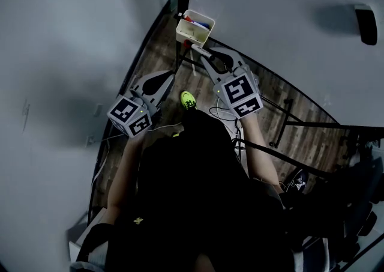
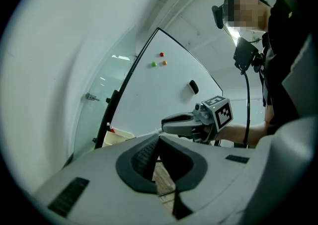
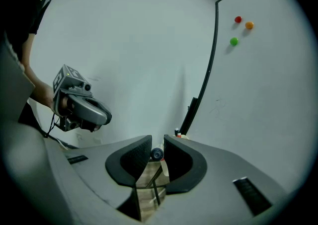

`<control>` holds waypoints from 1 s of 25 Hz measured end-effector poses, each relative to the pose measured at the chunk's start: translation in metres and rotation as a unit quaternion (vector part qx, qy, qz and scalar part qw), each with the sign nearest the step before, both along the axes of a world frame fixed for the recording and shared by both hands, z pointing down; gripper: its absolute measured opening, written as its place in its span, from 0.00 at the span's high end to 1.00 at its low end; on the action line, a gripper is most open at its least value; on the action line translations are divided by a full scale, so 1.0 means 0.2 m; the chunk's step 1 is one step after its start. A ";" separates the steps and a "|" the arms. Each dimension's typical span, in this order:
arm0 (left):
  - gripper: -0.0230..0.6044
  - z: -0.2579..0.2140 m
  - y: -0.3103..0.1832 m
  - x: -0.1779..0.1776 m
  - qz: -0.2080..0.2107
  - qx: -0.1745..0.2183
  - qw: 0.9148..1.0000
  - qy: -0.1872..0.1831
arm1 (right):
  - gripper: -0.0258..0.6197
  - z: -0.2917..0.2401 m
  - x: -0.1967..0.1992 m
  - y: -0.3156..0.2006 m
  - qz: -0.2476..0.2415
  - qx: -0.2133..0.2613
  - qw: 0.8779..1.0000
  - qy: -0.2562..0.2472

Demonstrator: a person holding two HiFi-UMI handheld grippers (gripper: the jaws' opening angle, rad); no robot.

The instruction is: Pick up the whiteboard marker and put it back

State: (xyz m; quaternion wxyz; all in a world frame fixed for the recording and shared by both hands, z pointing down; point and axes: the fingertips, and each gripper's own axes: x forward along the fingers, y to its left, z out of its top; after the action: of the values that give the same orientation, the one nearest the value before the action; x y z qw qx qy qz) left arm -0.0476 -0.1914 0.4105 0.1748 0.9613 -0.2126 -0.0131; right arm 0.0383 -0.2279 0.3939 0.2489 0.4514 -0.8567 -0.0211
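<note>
My right gripper [image 1: 202,51] has its 2 fingers closed on the whiteboard marker [image 3: 157,154]. When I look along those fingers, I see the round end of the marker squeezed between the 2 dark pads. A bit of wood floor [image 1: 288,126] shows under it.

From up at my head, the marker is a small white stick poking out past the tips of that gripper. It is up in the air, just beside the white box [image 1: 191,36] at the bottom corner of the whiteboard [image 1: 288,6]. The marker is outside the box. I cannot tell if it touches the box. Red and blue things lie in the box.

My left gripper [image 1: 170,75] holds nothing. Its 2 fingers are pressed together at the tips. It points flat. It sits to the left of my right gripper, a little apart from it and farther from the box.

On the whiteboard there are 3 little round dots close together: a red magnet [image 2: 161,54], a green magnet [image 2: 154,63] and an orange magnet [image 2: 164,62]. A black eraser [image 2: 193,87] sticks to the board lower down, apart from them.

My yellow-green shoe [image 1: 188,99] shows on the floor between the 2 grippers
</note>
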 end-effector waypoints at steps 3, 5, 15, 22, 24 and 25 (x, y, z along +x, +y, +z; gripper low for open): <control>0.94 -0.01 0.01 -0.02 -0.002 0.004 1.000 0.003 | 0.85 -0.03 -0.02 0.03 0.002 0.006 1.000 0.002; 0.94 -0.01 0.01 -0.04 -0.003 0.006 1.000 0.003 | 0.85 -0.04 -0.03 0.05 0.003 0.010 1.000 0.003; 0.94 -0.02 0.07 -0.06 0.006 0.004 1.000 0.020 | 0.85 -0.12 -0.06 0.15 0.006 0.027 1.000 0.003; 0.94 -0.02 0.08 -0.05 0.013 -0.005 0.999 0.034 | 0.85 -0.16 -0.06 0.18 0.010 0.036 0.999 0.005; 0.94 -0.02 0.09 -0.05 0.014 -0.006 0.999 0.035 | 0.85 -0.16 -0.06 0.18 0.011 0.037 0.999 0.005; 0.94 -0.01 0.09 -0.05 0.014 -0.007 0.999 0.036 | 0.85 -0.16 -0.06 0.18 0.011 0.037 0.999 0.005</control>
State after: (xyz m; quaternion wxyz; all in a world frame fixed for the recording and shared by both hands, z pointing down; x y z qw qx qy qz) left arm -0.0585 -0.1740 0.4079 0.1897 0.9617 -0.1930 -0.0437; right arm 0.0270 -0.1918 0.3621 0.2360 0.4700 -0.8489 -0.0524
